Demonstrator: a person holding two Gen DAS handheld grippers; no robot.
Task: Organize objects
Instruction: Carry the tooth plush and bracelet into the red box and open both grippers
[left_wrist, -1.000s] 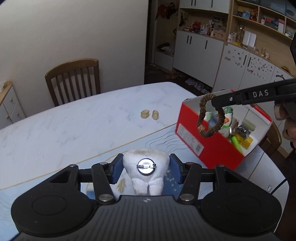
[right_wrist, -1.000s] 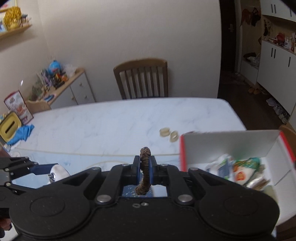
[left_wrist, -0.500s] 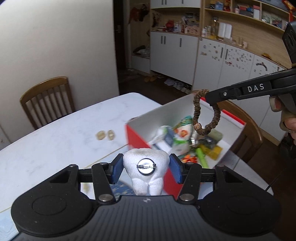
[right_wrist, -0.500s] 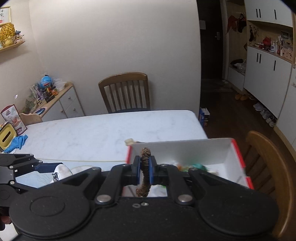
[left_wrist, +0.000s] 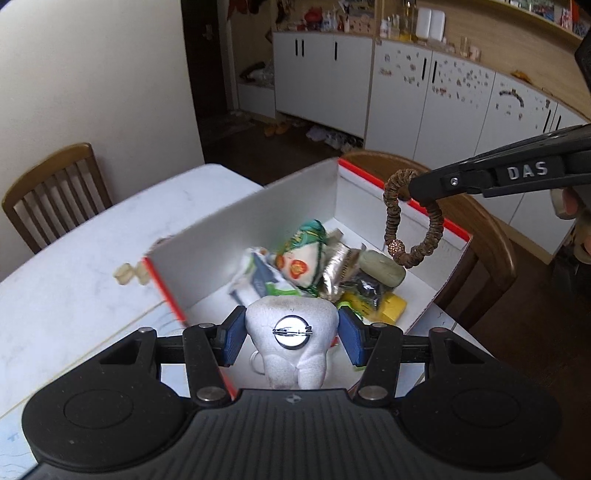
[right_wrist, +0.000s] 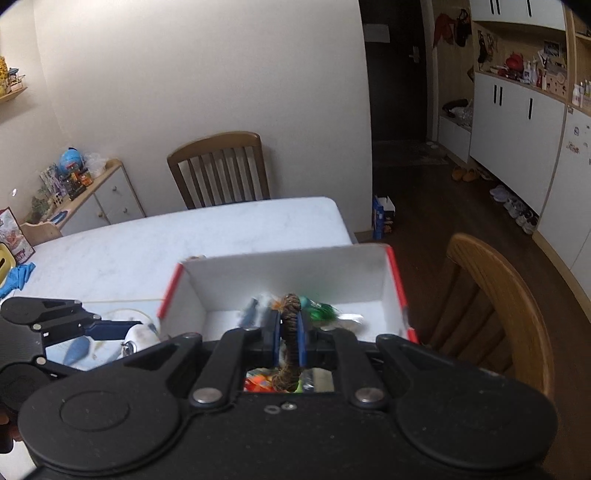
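My left gripper is shut on a white tooth-shaped plush with a round metal pin on its back, held over the near end of the red box. My right gripper is shut on a brown beaded bracelet, which hangs above the box's right side in the left wrist view. The box is white inside and holds several small items, among them a green and white pouch. The left gripper also shows in the right wrist view.
The box sits at the right end of a white marble table. Two small beige rings lie left of the box. Wooden chairs stand behind the table and right of the box. White cabinets line the far wall.
Both grippers have moved right and forward over the box, each still holding its object. The box has grown larger in both views, from beside the grippers to directly beneath them.
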